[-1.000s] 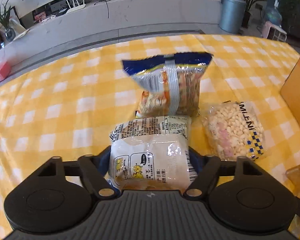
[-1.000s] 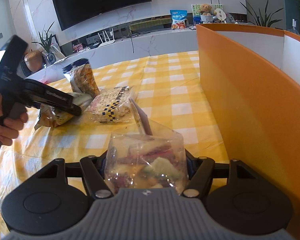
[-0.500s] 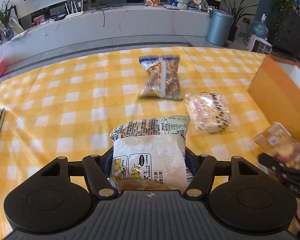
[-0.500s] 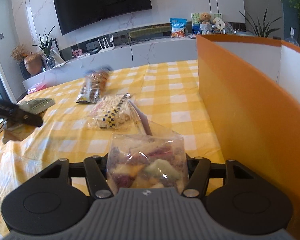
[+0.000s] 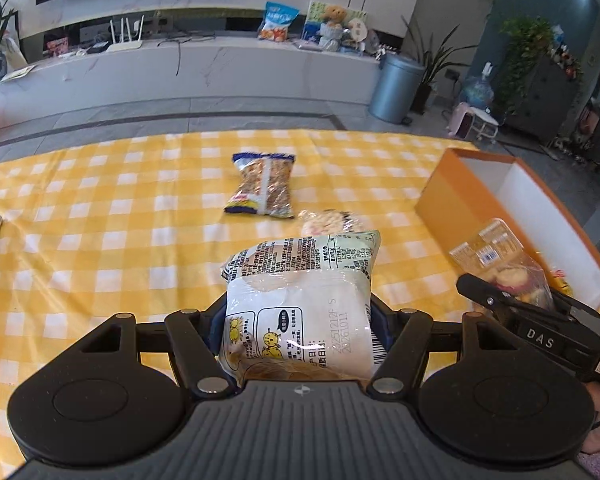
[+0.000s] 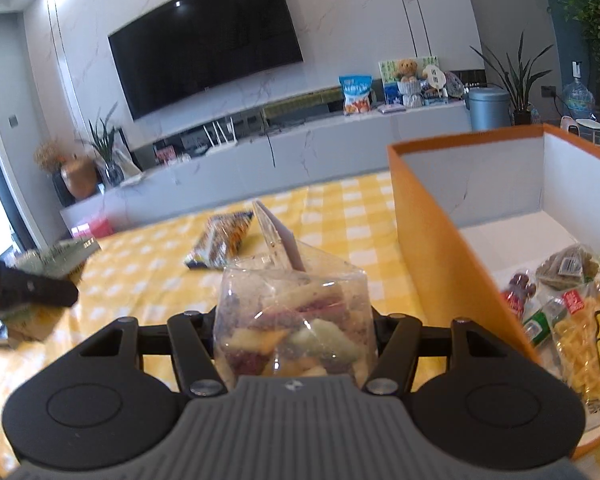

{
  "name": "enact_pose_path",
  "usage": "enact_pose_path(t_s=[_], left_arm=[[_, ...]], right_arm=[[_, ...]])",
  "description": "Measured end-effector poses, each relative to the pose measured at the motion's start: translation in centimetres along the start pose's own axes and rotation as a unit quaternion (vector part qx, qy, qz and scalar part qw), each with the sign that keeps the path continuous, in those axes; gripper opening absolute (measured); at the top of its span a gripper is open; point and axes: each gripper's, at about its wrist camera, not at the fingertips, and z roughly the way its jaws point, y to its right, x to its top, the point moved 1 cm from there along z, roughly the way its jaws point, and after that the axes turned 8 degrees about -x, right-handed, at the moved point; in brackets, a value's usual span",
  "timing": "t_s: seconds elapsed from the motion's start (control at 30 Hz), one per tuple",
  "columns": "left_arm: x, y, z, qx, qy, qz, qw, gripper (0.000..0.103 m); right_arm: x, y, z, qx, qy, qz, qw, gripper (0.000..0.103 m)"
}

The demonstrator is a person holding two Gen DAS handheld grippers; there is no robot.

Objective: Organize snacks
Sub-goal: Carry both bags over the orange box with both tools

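The left gripper point(image 5: 298, 328) has its fingers clamped on a white printed snack packet point(image 5: 300, 312); the right gripper point(image 6: 294, 336) pinches a clear bag of mixed chips point(image 6: 296, 320), with the open orange cardboard box point(image 6: 432, 240) at two o'clock on the yellow checked surface point(image 5: 100, 220).

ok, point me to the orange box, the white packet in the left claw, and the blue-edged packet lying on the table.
orange box point(image 6: 428, 216): right wrist view, on its orange outer side wall.
white packet point(image 5: 300, 316): left wrist view, on the middle of its white wrapper.
blue-edged packet point(image 5: 265, 184): left wrist view, on its centre seam.
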Motion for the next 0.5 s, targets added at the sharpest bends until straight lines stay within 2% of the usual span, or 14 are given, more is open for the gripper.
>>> enact_pose_path(t_s=[0.3, 0.5], left_arm=[[0.4, 3.3, -2.6, -0.025, 0.028, -0.006, 0.9993, 0.076], [1.6, 6.6, -3.5, -0.043, 0.053, 0.011, 0.9976, 0.076]], right_arm=[[2.7, 0.7, -3.7, 0.010, 0.048, 0.014, 0.999, 0.060], [5.3, 3.8, -6.6, -0.007, 0.085, 0.044, 0.995, 0.060]])
